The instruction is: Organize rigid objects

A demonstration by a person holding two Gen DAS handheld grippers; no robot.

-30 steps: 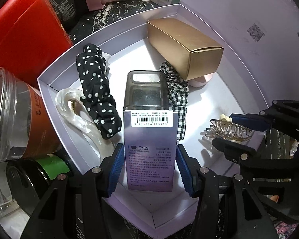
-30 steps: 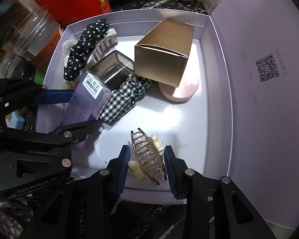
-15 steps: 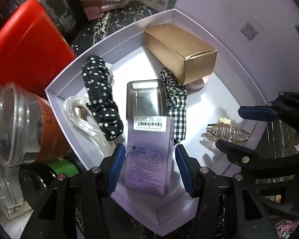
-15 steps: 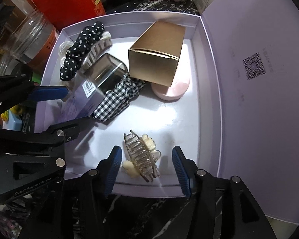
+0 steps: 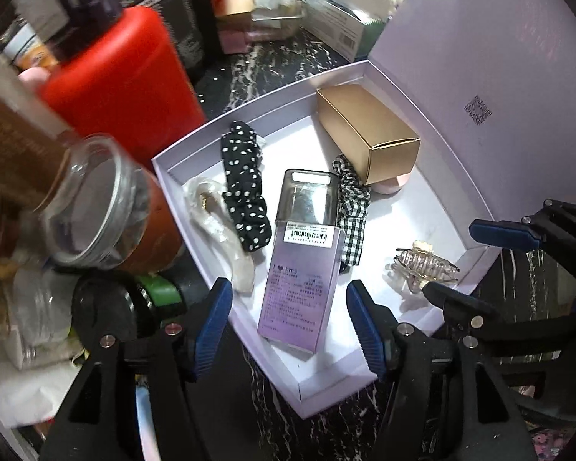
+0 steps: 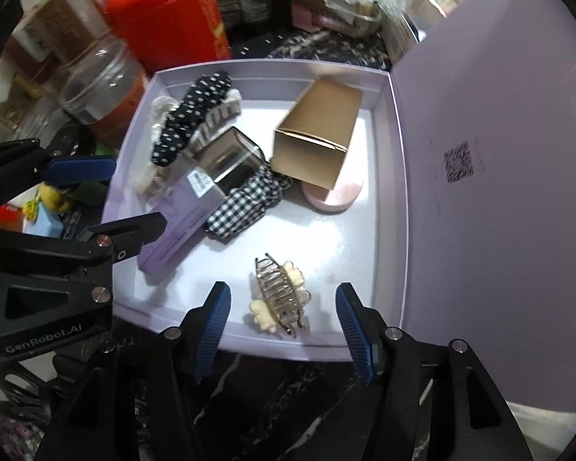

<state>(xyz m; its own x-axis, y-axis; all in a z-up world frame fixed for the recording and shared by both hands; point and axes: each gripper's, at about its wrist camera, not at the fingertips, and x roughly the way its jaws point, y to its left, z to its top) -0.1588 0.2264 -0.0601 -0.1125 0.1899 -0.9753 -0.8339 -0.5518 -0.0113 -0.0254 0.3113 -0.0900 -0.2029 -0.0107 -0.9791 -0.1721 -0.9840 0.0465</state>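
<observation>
Inside the lilac tray (image 5: 180, 176), the purple box (image 5: 299, 292) is straddled, untouched, by the opening left tongs (image 5: 290, 315); the hair claw (image 6: 282, 294), apparently loose, is likewise flanked by the opening right tongs (image 6: 282, 315).

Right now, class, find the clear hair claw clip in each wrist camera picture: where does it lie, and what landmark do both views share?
Left wrist view: the hair claw clip lies at the right, near the tray's right corner, beside the right gripper's fingers.
Right wrist view: the clip lies low in the middle, between the open fingers, untouched.
Shared landmark: the gold box at the tray's far side.
</observation>
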